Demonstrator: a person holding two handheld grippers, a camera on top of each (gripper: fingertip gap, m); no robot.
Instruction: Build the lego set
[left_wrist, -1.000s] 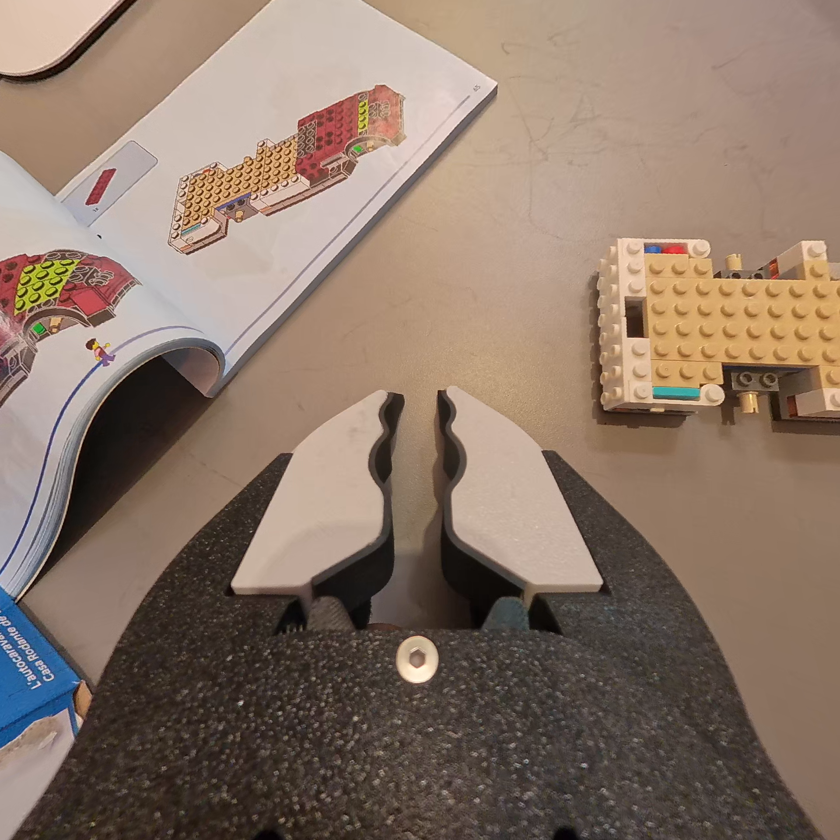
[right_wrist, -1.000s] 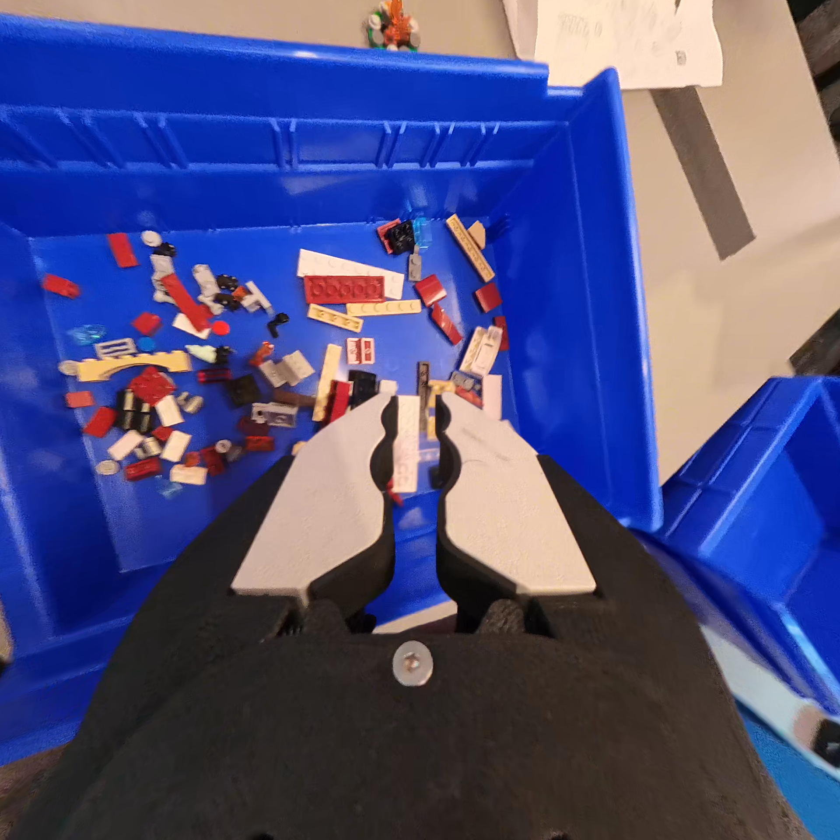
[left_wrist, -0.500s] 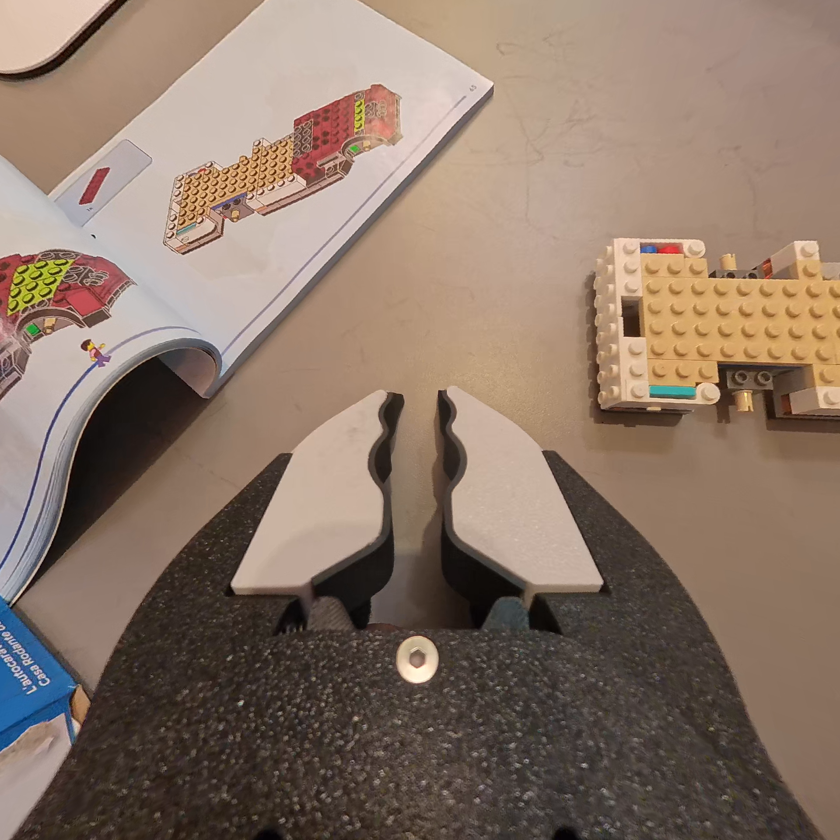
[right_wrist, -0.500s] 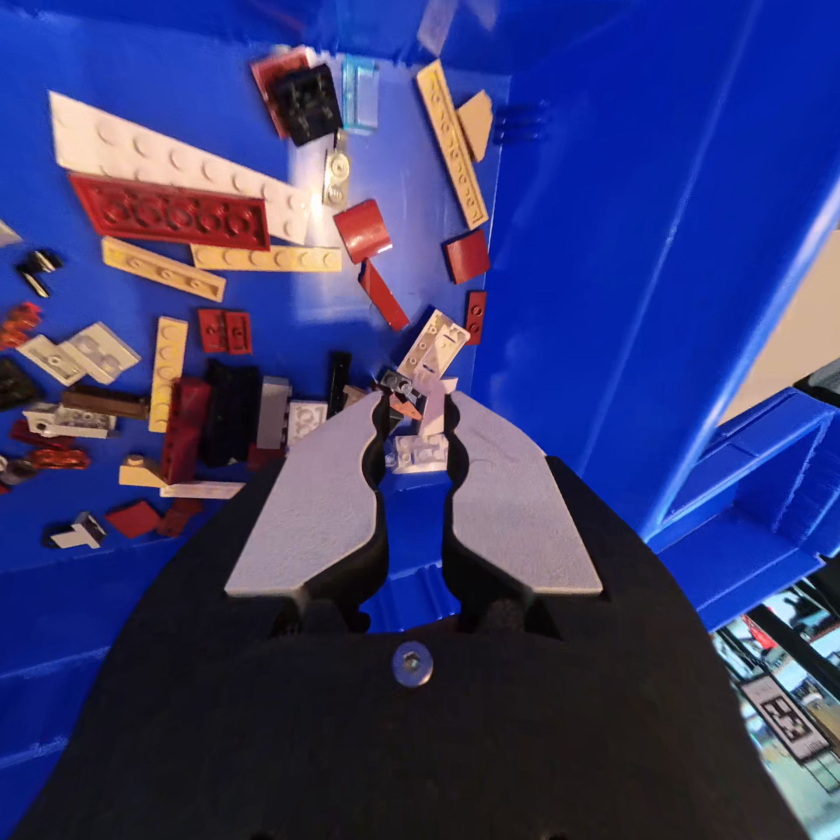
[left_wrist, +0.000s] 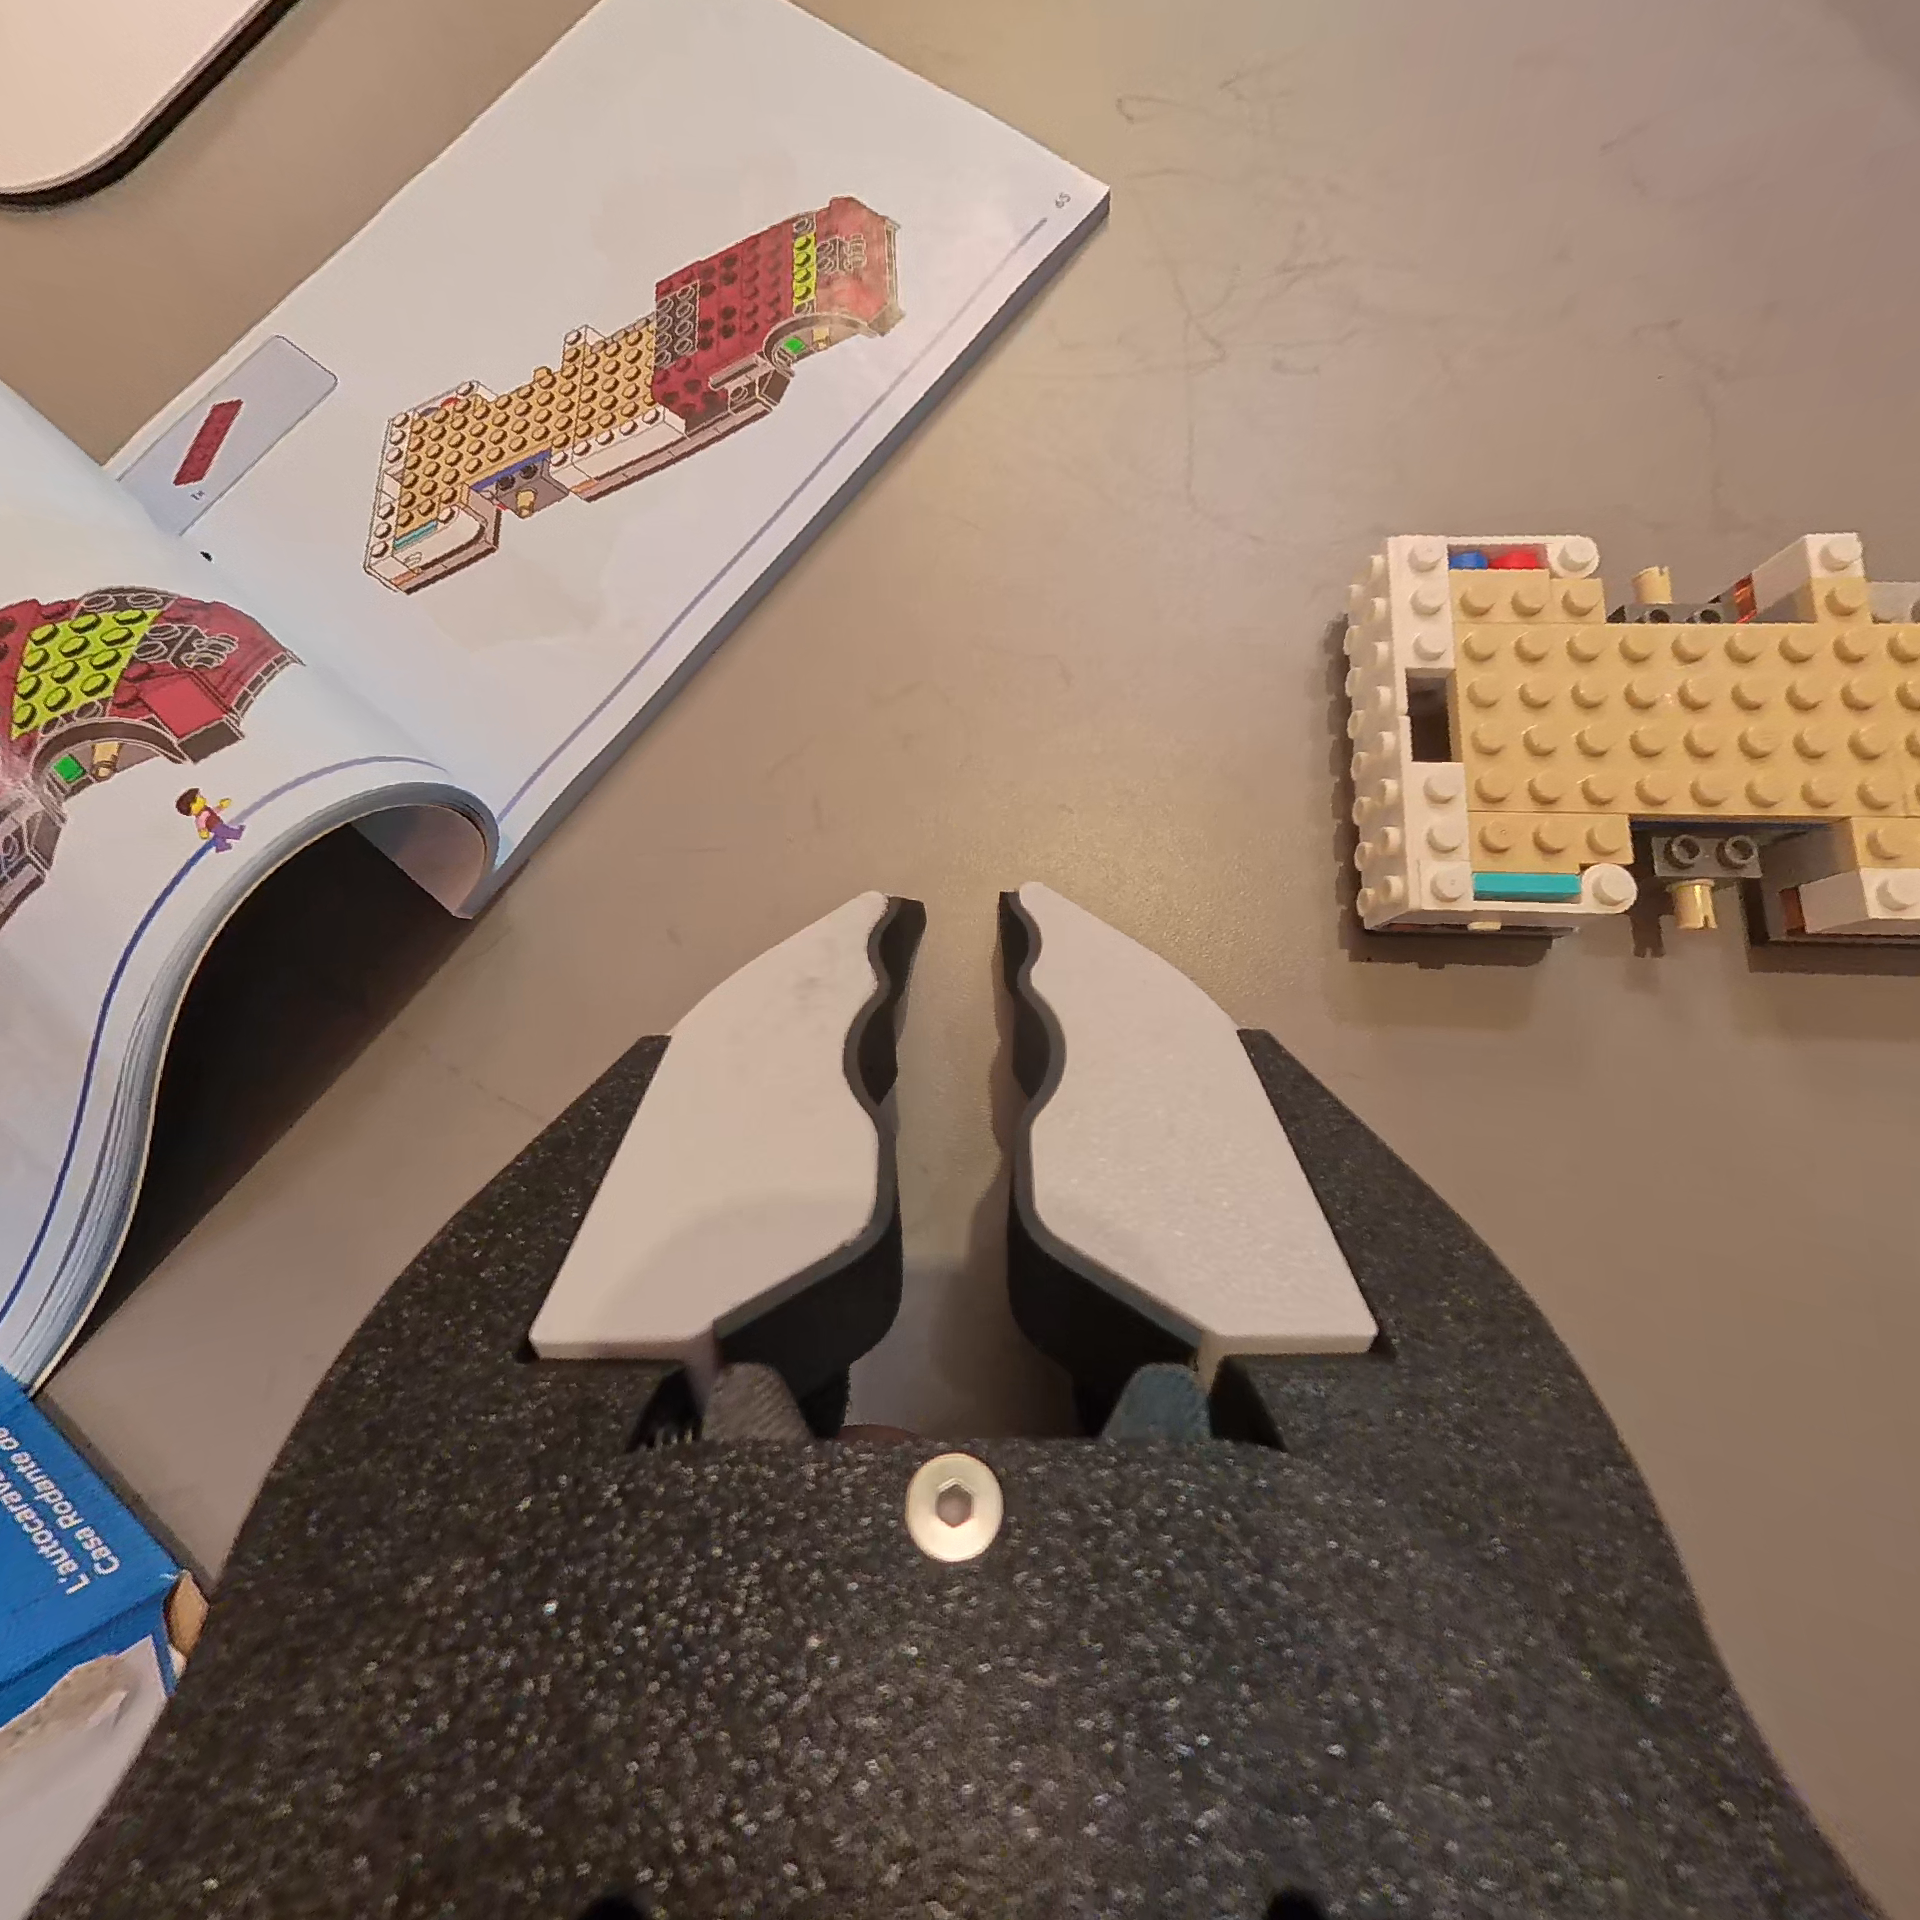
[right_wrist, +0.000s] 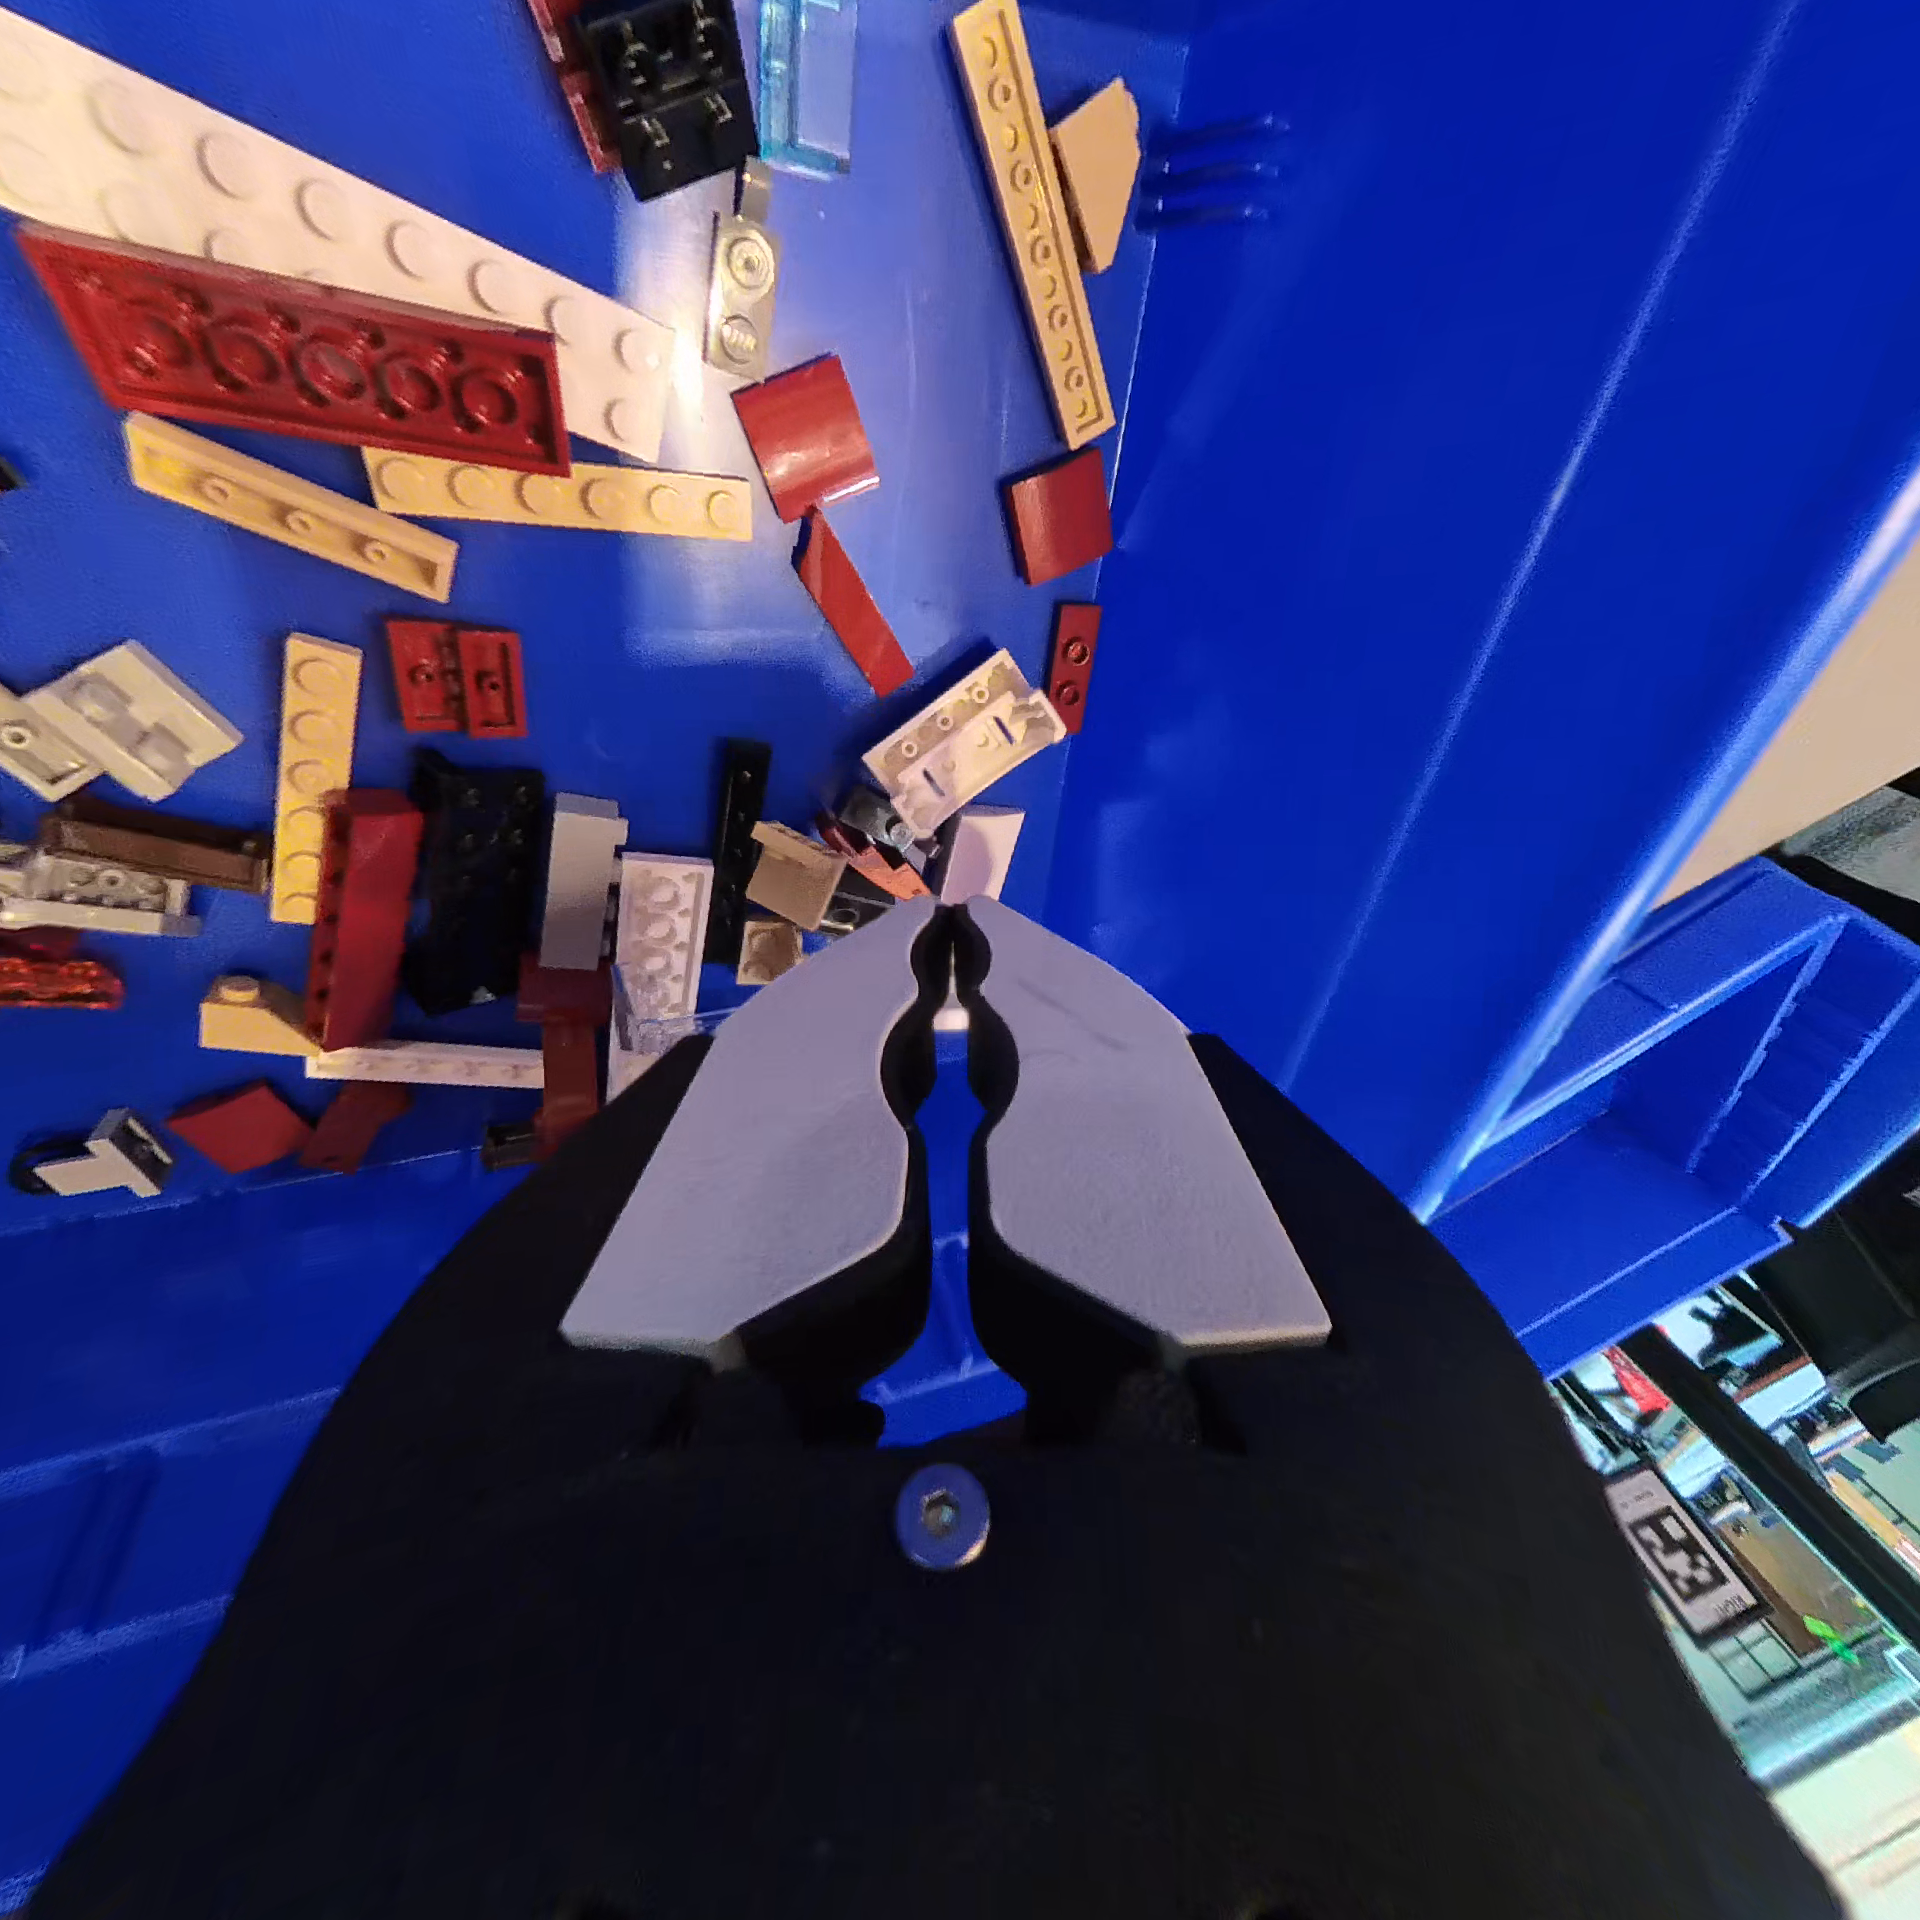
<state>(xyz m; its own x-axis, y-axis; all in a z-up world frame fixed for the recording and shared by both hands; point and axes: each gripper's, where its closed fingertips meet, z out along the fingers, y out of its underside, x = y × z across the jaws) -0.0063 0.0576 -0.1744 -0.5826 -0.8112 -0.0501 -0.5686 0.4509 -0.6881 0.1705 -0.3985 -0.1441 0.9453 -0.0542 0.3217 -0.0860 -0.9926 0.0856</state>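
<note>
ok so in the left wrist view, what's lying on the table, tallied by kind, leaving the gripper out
booklet: 1, open
brick model: 1
blue box: 1, partly in view
white board: 1, only a corner in view
total: 4

the left gripper (left_wrist: 961, 906) points forward and down, its two grey fingers (left_wrist: 790, 1091) parted by a narrow gap with nothing between them. the right gripper (right_wrist: 954, 912) tilts downward, its fingertips (right_wrist: 914, 930) closed together.
</note>
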